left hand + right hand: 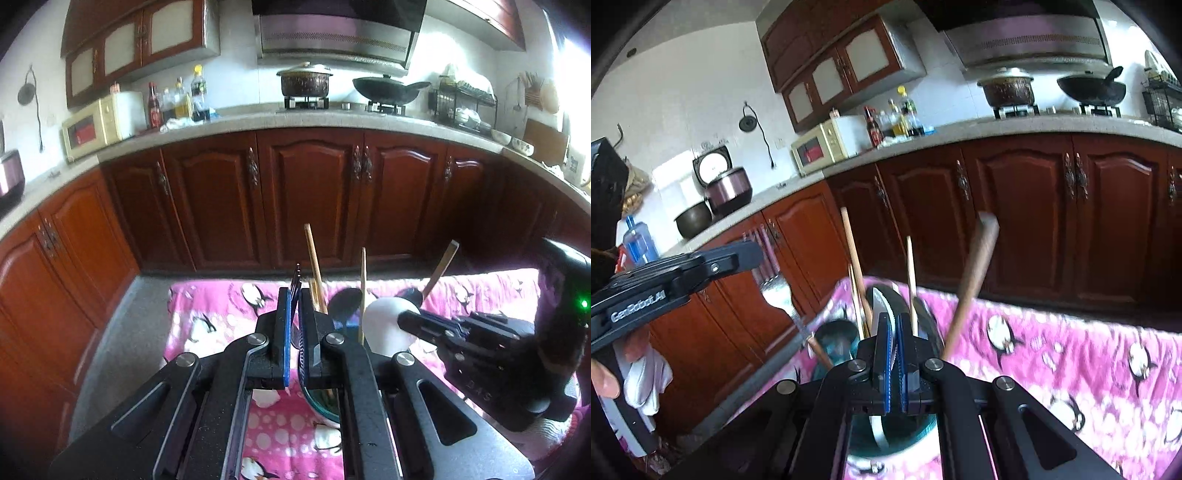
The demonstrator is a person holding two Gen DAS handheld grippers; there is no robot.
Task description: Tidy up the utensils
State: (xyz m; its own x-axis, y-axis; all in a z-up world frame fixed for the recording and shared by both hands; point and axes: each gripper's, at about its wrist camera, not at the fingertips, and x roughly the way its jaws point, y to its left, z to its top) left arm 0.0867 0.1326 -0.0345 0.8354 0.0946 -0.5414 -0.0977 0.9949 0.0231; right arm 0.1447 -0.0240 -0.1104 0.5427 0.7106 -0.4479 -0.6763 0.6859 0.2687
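Over a tabletop draped in pink penguin-print cloth, both tools meet above a dark green cup holding chopsticks and wooden-handled spoons. On the left hand-held gripper, the blue pads are pressed together on a fork, its tines pointing up between them. On the right hand-held gripper, the pads pinch a serrated knife just above the cup. "GenRobot.AI" reads in white on the left tool's side in the right wrist view; faint "DAS" lettering marks the right tool in the left wrist view.
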